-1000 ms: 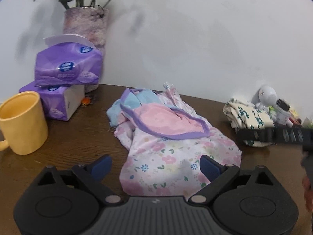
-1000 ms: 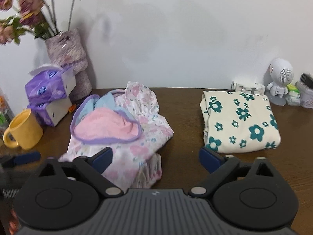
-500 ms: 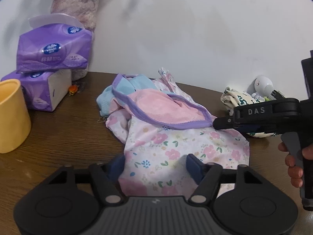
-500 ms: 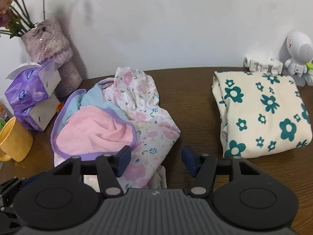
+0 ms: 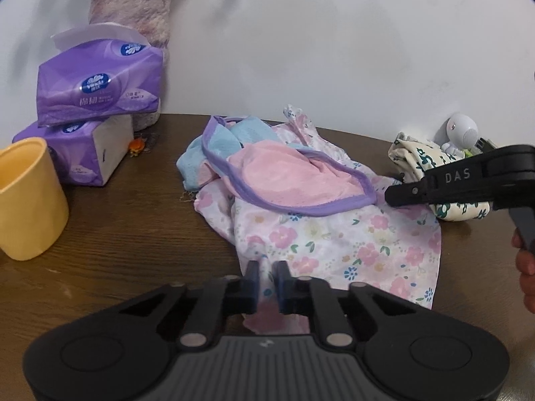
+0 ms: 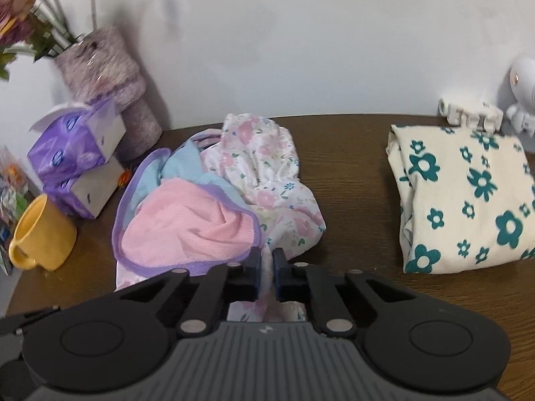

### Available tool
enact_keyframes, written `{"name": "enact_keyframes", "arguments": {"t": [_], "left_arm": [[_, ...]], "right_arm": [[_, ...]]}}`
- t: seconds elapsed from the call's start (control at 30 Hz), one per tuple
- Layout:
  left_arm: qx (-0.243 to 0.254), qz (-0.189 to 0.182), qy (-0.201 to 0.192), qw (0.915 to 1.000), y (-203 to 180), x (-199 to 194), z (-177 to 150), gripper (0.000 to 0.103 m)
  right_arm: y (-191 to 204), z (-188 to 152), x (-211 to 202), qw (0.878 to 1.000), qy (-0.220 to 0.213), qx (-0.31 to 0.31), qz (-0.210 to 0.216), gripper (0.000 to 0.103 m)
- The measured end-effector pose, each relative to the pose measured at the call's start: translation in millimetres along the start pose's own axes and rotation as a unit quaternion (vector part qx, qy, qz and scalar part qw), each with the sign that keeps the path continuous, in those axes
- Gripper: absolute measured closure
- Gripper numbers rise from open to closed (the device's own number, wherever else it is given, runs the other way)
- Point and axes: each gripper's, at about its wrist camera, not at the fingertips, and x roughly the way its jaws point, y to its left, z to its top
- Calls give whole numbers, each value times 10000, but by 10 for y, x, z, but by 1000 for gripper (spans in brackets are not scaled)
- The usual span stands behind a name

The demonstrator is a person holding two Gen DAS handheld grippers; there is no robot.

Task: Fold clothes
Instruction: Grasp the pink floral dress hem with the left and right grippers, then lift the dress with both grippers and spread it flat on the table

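Left hand-held gripper [image 5: 266, 272] angled down at the desk [image 5: 133, 227], jaws pinched on the near hem of the floral garment [image 5: 334, 240]. Right hand-held gripper [image 6: 265, 264] same pose, clamped on that garment's other near edge; its side reads "DAS". Garment lies crumpled mid-desk, one pink-and-blue purple-trimmed cloth [image 5: 287, 180] on top. One folded cream teal-flower piece [image 6: 468, 193] to the right. One yellow mug [image 5: 26, 197], two purple "Vinda" tissue packs [image 5: 97, 87], one vase [image 5: 133, 10].
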Motion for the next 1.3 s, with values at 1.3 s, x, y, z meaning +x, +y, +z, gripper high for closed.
{"name": "enact_keyframes", "arguments": {"t": [1.3], "left_arm": [[2471,-426,-837,9644,-1256,-2635,-640,102]], "right_arm": [[570,-1037,-3484,9847,-1179,-1180,-507,101]]}}
